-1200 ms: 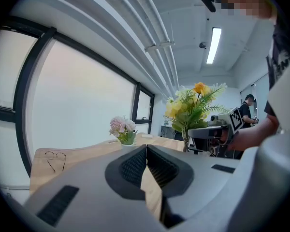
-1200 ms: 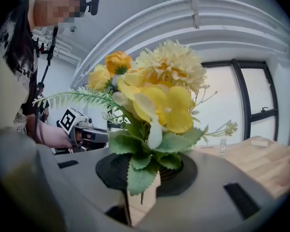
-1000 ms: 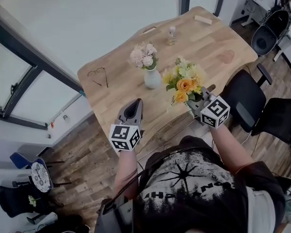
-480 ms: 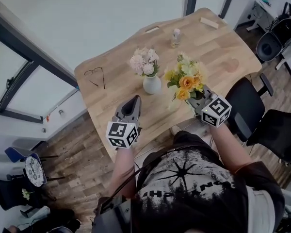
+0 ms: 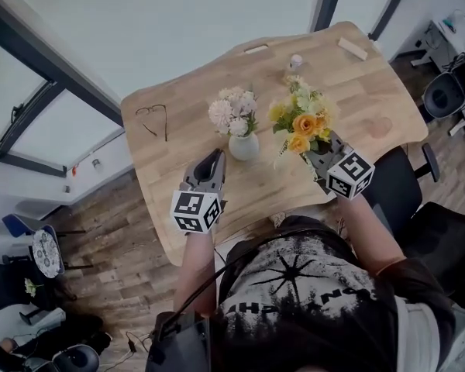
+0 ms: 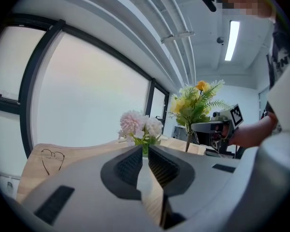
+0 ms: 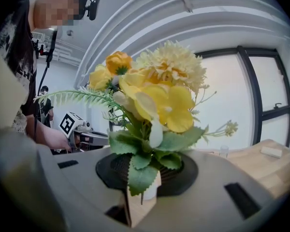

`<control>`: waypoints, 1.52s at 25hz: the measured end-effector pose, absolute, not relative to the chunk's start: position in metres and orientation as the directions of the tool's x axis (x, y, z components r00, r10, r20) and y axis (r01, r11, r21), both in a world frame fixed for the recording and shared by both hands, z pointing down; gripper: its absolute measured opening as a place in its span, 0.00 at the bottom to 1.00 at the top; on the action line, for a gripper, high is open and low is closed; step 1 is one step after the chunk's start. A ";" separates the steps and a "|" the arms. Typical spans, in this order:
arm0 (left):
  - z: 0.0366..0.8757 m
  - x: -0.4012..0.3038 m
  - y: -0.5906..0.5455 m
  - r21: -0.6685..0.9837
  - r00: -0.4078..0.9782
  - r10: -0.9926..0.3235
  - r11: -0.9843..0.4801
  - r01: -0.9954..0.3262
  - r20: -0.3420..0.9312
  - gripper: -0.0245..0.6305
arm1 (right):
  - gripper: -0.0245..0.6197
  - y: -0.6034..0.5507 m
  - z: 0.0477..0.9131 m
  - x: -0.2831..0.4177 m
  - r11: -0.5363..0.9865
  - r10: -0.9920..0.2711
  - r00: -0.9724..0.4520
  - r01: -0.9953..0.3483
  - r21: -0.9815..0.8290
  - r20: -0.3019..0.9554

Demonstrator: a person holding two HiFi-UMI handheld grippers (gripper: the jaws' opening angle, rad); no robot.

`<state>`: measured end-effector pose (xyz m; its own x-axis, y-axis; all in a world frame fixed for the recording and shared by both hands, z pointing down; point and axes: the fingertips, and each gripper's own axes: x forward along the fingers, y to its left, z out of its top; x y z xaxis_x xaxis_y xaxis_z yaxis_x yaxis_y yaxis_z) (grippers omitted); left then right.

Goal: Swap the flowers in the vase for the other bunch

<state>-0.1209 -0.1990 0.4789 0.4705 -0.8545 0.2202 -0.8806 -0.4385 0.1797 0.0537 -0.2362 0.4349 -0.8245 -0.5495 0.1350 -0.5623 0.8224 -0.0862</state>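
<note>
A small white vase (image 5: 243, 146) stands near the middle of the wooden table (image 5: 372, 99) and holds pale pink and white flowers (image 5: 232, 111). My left gripper (image 5: 214, 161) is shut and empty, just in front of the vase and pointing at it. In the left gripper view the pink flowers (image 6: 139, 127) rise right behind the left gripper (image 6: 145, 153). My right gripper (image 5: 316, 155) is shut on the stems of a yellow and orange bunch (image 5: 301, 122), held upright to the right of the vase. The yellow bunch (image 7: 154, 98) fills the right gripper view above the right gripper (image 7: 144, 170).
A pair of glasses (image 5: 153, 117) lies at the table's left. At the far edge are a small clear bottle (image 5: 295, 62) and two wooden blocks (image 5: 353, 49). A black chair (image 5: 391, 192) stands at the right of the table. Windows run along the far wall.
Both grippers have moved forward over the table toward the vase. The yellow bunch travelled with the right gripper and now stands closer beside the vase. The left gripper stayed shut.
</note>
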 end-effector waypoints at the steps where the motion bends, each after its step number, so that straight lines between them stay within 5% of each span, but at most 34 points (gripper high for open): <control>1: 0.480 -0.120 -0.202 0.185 0.469 -0.855 -0.436 -0.881 0.222 0.10 | 0.18 -0.241 0.435 0.055 0.824 -0.547 -0.826 -0.560 -0.087 0.135; 3: 0.484 -0.117 -0.206 0.193 0.470 -0.853 -0.434 -0.880 0.226 0.27 | 0.18 -0.249 0.437 0.057 0.827 -0.542 -0.830 -0.555 -0.091 0.135; 15: 0.507 -0.098 -0.239 0.207 0.445 -0.861 -0.402 -0.892 0.245 0.58 | 0.18 -0.272 0.448 0.067 0.835 -0.523 -0.837 -0.542 -0.101 0.162; 38: 0.505 -0.073 -0.285 0.205 0.503 -0.845 -0.467 -0.860 0.183 0.59 | 0.18 -0.294 0.461 0.081 0.818 -0.532 -0.819 -0.563 -0.119 0.217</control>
<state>-0.0733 -0.2852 0.5054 0.5028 -0.8449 0.1828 -0.8599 -0.4673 0.2054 0.0812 -0.2940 0.4610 -0.8186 -0.5319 0.2167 -0.5630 0.8178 -0.1191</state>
